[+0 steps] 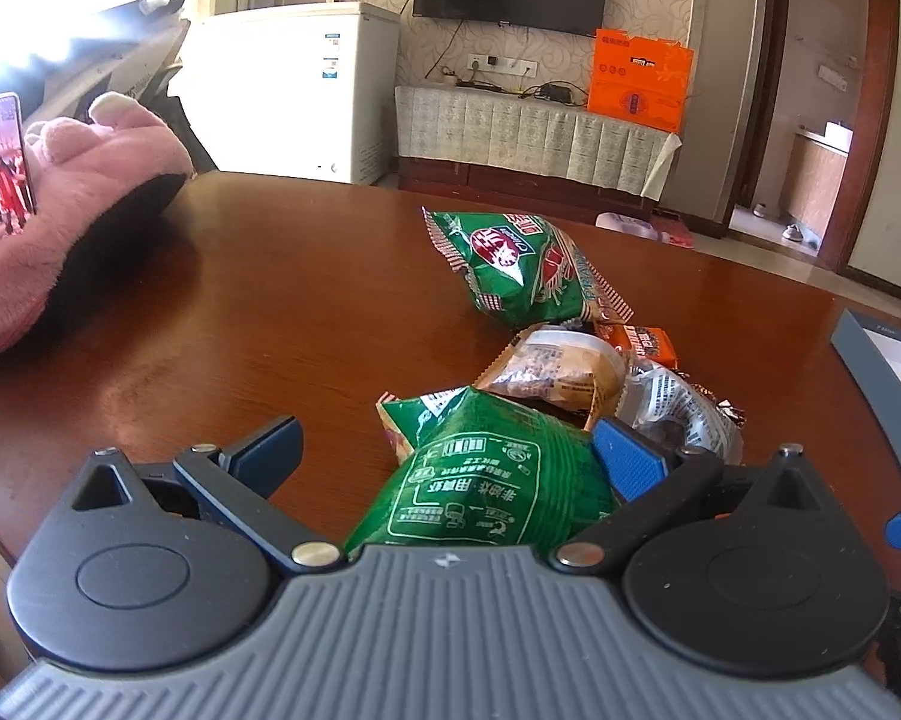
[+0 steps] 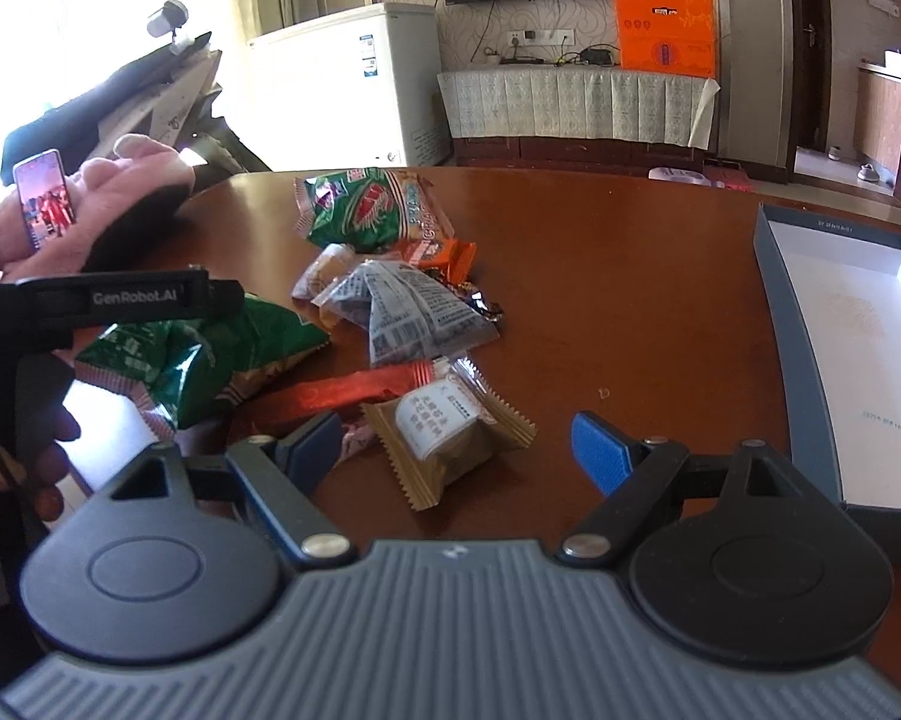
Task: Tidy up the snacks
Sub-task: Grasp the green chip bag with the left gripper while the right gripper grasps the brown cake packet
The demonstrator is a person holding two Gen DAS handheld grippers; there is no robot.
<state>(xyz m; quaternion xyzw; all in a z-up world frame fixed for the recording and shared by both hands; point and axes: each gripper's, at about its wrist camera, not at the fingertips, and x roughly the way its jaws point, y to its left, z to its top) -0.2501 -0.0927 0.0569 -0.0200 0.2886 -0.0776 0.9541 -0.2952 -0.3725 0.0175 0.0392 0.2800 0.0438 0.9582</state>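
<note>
Several snack packets lie on a brown wooden table (image 1: 240,312). My left gripper (image 1: 450,456) is open, its jaws either side of a green packet (image 1: 486,486) without closing on it. A second green packet (image 1: 516,270) lies farther off, with a tan packet (image 1: 558,369), an orange one (image 1: 642,342) and a grey one (image 1: 684,408) between. My right gripper (image 2: 462,456) is open over a tan pastry packet (image 2: 456,438). In the right wrist view a red stick packet (image 2: 342,390), the grey packet (image 2: 414,312) and the green packets (image 2: 210,360) (image 2: 360,210) show.
An open grey box with a white inside (image 2: 852,348) stands on the table's right side; its edge shows in the left wrist view (image 1: 882,372). A pink-sleeved arm (image 1: 60,228) holding a phone (image 1: 0,162) rests at the table's left. A freezer and a TV stand are behind.
</note>
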